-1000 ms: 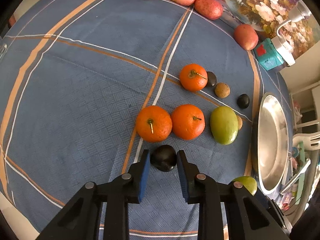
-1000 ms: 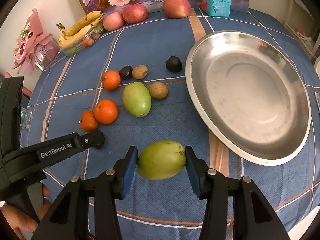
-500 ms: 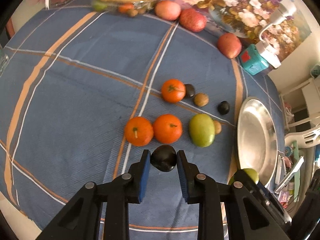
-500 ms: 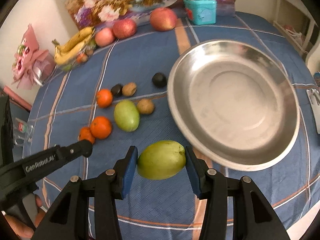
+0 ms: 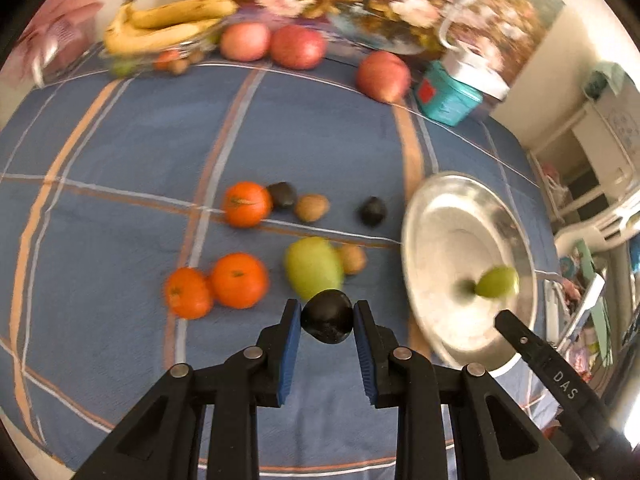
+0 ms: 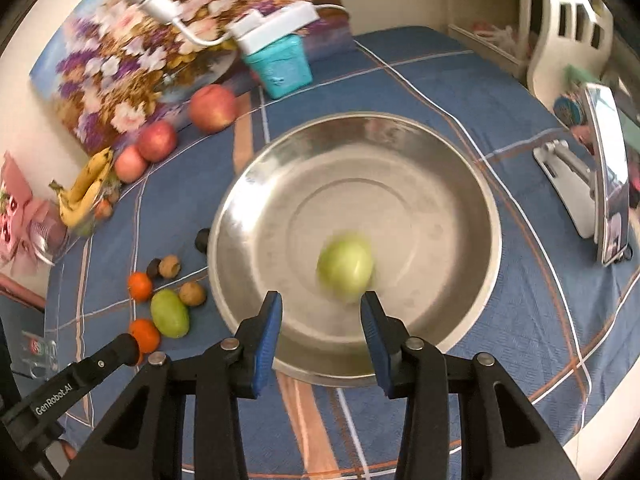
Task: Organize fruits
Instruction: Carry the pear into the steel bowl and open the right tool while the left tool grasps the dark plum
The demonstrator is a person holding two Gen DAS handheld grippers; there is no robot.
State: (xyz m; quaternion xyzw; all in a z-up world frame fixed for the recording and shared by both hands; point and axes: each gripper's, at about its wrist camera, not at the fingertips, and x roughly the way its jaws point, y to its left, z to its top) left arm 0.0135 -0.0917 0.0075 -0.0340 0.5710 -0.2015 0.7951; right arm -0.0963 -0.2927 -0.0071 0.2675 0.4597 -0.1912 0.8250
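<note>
Looking through my left wrist camera, I see my left tongs point(image 5: 327, 322) clamped narrow on a dark round fruit point(image 5: 327, 321), its blue pads pressing both sides, lifted above the blue checked surface point(image 5: 120, 140). Beyond it lie three oranges point(image 5: 239, 279), a green mango point(image 5: 313, 267), small brown fruits point(image 5: 311, 207) and another dark fruit point(image 5: 372, 211). To the right sits the steel bowl point(image 5: 440, 216) with a blurred green fruit point(image 5: 497, 281) inside.

Through my right wrist camera, my right tongs point(image 6: 320, 320) stand apart over the bowl's point(image 6: 400, 152) near rim, jaws closing with nothing pressed between them. The blurred green fruit point(image 6: 346, 266) lies in the bowl just beyond the tips. Apples point(image 6: 212, 107) and bananas point(image 6: 86, 190) line the far edge.
</note>
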